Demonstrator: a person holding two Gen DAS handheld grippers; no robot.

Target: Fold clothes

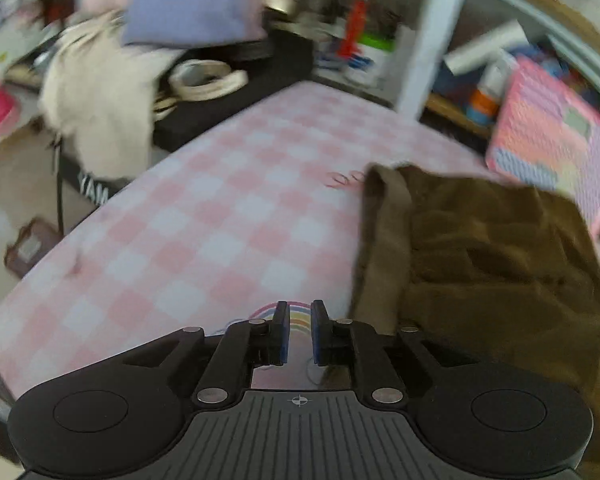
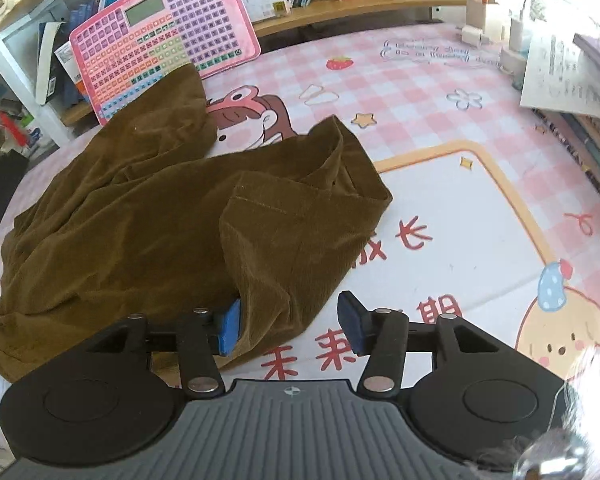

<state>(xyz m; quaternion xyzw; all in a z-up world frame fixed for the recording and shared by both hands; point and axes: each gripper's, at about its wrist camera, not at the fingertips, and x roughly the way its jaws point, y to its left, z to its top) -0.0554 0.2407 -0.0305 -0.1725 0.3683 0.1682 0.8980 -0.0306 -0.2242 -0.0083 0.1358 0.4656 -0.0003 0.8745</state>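
Observation:
A brown corduroy garment (image 2: 148, 216) lies crumpled on the pink checked table cover (image 2: 420, 92). My right gripper (image 2: 290, 326) is open, low over the garment's near right corner; cloth lies between the blue pads, the left pad (image 2: 228, 326) against it. In the left wrist view the same garment (image 1: 480, 256) lies to the right. My left gripper (image 1: 300, 332) is nearly shut with a narrow gap and nothing in it, over the bare cover (image 1: 204, 224) left of the garment.
A pink keyboard toy (image 2: 160, 36) leans on the shelf behind the garment. Books and papers (image 2: 572, 80) are stacked at the right. A black stand with a cream cloth (image 1: 100, 112) is beyond the table's left edge.

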